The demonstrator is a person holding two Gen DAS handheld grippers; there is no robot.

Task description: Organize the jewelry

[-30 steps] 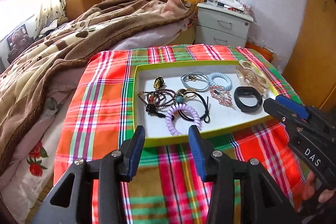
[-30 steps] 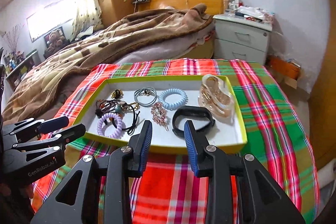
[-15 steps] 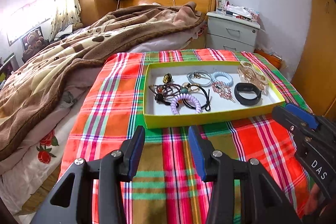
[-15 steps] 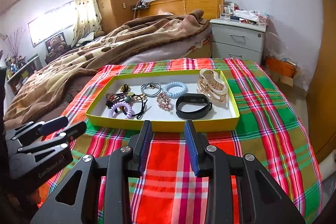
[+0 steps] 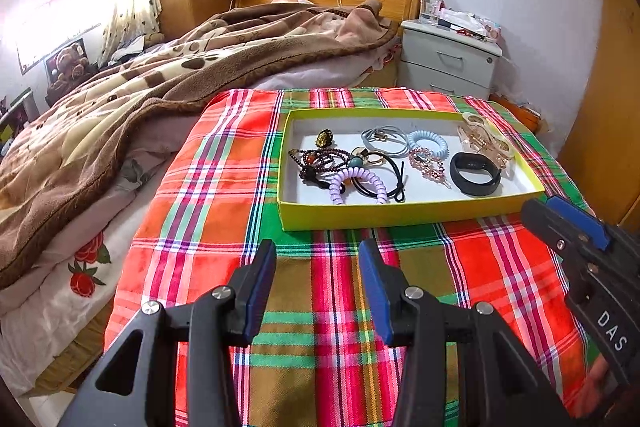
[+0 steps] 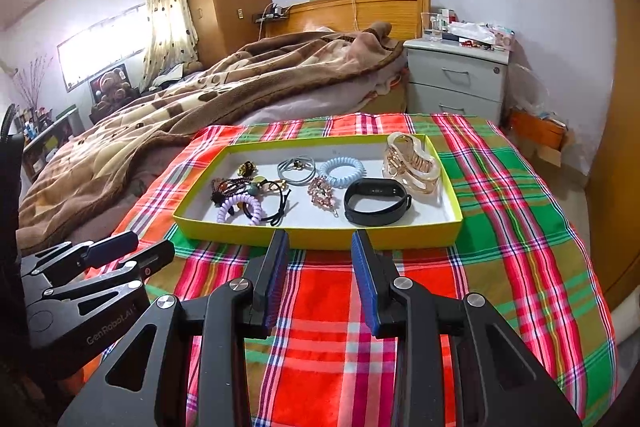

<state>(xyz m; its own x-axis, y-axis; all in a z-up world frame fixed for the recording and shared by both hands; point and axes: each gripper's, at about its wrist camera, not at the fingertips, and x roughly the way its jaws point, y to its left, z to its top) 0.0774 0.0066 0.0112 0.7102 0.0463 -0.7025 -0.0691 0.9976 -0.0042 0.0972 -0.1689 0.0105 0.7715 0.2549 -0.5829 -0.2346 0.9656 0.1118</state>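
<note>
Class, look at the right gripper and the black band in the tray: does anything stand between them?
Only the tray's near wall lies between the open right gripper and the black band. Above that wall nothing visible blocks the way.

White "DAS" lettering on side of black plastic right gripper point(image 5: 560, 223), seen right of left gripper. White "GenRobot.AI" lettering on side of black plastic left gripper point(image 6: 132, 251), seen left of right gripper.
</note>
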